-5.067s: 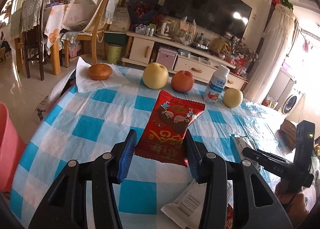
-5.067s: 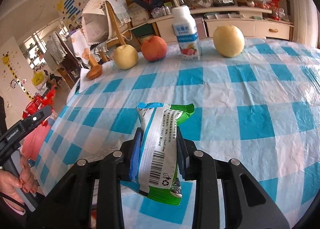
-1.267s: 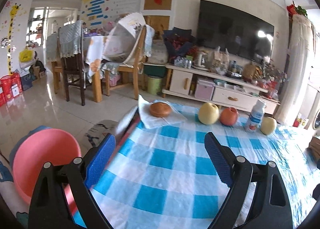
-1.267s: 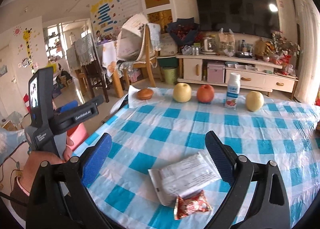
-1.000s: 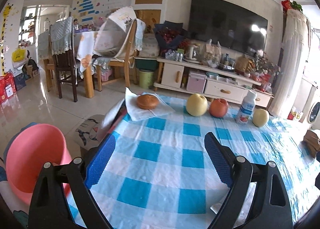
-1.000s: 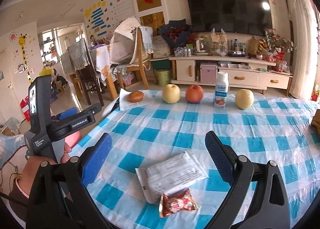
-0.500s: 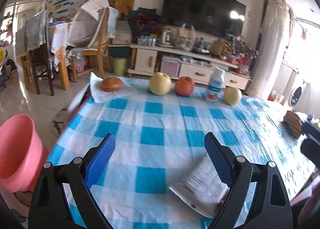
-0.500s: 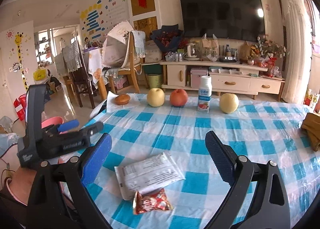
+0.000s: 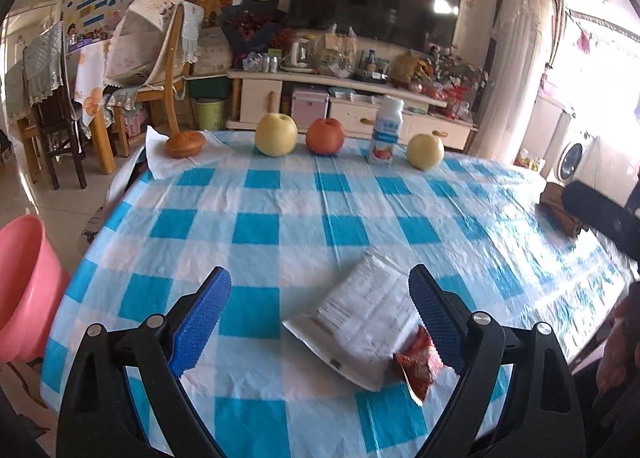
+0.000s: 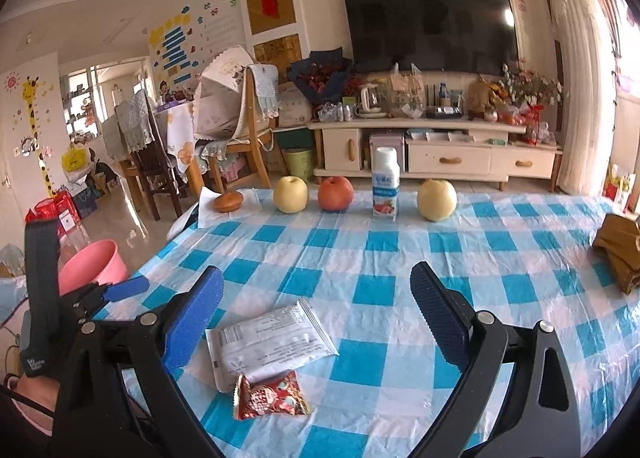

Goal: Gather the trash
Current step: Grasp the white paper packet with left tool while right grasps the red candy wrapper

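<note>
Near the worktop's [image 10: 500, 258] front edge lay a white wrapper [image 10: 272, 336] and a red wrapper [image 10: 272, 397]; both hand-held grippers, left [image 9: 320, 318] and right [image 10: 316, 310], hovered spread and empty, probably lining up a pick.

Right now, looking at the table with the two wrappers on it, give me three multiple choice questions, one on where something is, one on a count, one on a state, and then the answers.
1. Where does the small red wrapper lie?
A. At the near edge of the white wrapper
B. Beside the milk bottle
C. In the pink bin

2. How many round fruits stand in the far row?
A. One
B. Three
C. Five

3. How are the left tongs?
A. Shut on the white wrapper
B. Shut on nothing
C. Open, holding nothing

Answers:
1. A, the red wrapper touches the white one's near edge, far from the bottle.
2. B, a pale fruit, a red apple and another pale fruit stand by the bottle.
3. C, its blue pads stand wide apart above the cloth with nothing pressed between them.
</note>
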A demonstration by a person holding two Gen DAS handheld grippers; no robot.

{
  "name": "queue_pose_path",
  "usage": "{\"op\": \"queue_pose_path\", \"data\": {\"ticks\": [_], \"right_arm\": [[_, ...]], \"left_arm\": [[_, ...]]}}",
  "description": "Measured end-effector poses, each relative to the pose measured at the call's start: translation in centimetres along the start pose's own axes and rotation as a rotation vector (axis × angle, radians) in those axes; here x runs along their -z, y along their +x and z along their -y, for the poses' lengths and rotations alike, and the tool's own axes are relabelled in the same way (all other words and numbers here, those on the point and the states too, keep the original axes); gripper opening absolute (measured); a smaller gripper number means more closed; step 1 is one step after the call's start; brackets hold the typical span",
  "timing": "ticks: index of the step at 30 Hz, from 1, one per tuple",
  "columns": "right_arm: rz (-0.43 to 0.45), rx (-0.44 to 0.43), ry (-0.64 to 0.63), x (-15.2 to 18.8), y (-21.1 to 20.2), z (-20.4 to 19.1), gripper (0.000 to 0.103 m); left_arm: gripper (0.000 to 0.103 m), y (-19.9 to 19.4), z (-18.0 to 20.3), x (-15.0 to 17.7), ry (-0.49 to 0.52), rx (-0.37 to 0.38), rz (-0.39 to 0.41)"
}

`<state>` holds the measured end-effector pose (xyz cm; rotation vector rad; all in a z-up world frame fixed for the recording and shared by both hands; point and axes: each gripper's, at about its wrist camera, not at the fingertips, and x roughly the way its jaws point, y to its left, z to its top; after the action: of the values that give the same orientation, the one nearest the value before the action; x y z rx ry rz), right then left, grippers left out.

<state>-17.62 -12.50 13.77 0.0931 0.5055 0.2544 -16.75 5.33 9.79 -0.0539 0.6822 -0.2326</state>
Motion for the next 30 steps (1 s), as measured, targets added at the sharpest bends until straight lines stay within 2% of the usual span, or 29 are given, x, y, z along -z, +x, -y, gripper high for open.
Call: {"op": "queue_pose_path", "data": {"ticks": [9,13,17,18,21,24,30], "right_arm": [[-0.148,-0.046,0.065,1.3,3.1,2.9,0.095],[-0.27,-0.093,0.048,2.7,5.4,2.6,0.095],[-0.376,-0.151,-0.004,4.2,6.9,1.7,0.095],[-0.394,-0.157,-0.016,4.5,7.0,1.5,0.095],[-0.442,-0.198,-0.035,5.4,7.2,1.2,0.095],[-0.505,-0.291,-0.032,6.6,7.5,0.7,0.095],[-0.575,-0.321,-0.133,8.8,8.7,-2.0,0.095]], "left_arm": [[0.09,1.0,1.7,2.1,0.042,0.057,-0.095],[0.09,2.7,1.5,2.5,0.031,0.063,-0.137],[0.09,4.4,1.4,2.2,0.067,0.08,-0.179],[0.09,4.9,1.3,1.8,0.082,0.11,-0.189],[0.09,6.2,1.3,0.9,0.169,0.138,-0.224],[0.09,7.1,1.1,0.7,0.176,0.209,-0.26],[0.09,9.0,2.6,0.7,0.304,0.305,-0.325]]}}
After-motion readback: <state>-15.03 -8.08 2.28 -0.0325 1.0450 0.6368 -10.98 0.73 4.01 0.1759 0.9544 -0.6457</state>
